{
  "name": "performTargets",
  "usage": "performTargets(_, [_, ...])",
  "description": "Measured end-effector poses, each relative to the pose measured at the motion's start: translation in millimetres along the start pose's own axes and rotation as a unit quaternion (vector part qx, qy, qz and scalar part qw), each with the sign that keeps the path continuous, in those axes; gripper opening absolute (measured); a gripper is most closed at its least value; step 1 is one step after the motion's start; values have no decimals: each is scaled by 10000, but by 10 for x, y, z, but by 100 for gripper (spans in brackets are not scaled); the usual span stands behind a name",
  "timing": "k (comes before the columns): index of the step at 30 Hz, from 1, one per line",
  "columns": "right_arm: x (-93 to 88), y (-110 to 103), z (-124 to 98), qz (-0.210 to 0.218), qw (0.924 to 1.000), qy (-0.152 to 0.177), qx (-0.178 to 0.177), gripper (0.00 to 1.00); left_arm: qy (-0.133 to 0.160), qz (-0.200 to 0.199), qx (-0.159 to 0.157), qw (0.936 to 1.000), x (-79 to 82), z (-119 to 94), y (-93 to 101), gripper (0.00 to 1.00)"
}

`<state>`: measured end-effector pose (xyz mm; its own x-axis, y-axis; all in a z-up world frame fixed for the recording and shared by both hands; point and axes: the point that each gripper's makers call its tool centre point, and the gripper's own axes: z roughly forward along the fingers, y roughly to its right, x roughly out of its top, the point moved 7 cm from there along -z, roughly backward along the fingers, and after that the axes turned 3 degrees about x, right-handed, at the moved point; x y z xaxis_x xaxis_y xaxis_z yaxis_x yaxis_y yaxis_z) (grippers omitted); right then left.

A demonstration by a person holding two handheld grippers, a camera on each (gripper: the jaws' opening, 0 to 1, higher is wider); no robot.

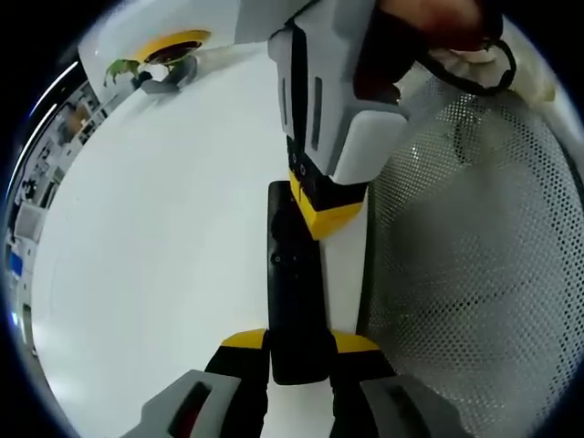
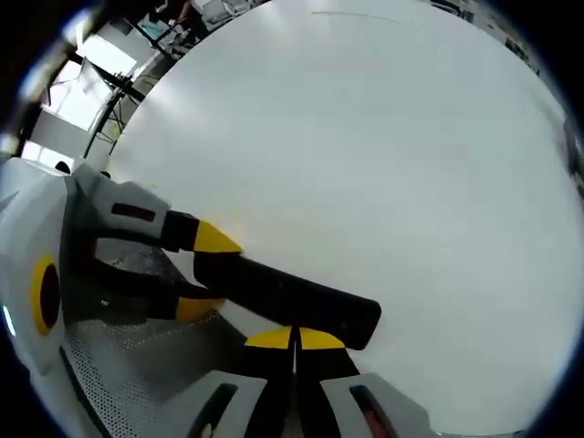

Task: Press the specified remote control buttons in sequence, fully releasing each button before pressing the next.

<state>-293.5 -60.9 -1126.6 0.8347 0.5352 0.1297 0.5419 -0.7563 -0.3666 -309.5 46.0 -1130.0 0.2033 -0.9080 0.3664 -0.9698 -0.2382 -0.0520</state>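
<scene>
In the left gripper view the left gripper (image 1: 298, 345) clamps the near end of a long black remote (image 1: 294, 274); a white mesh basket (image 1: 474, 255) sits beside it; far off lies a yellow-rimmed dish (image 1: 173, 43); the right gripper (image 2: 294, 339), jaws pressed together, touches the remote on the white table (image 2: 383, 155).
</scene>
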Motion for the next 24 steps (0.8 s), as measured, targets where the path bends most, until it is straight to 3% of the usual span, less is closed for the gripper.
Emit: performTargets(24, [9,2,-11,29,10000,-28,50,0,54,18,-1,10000,-9,-1,5,24])
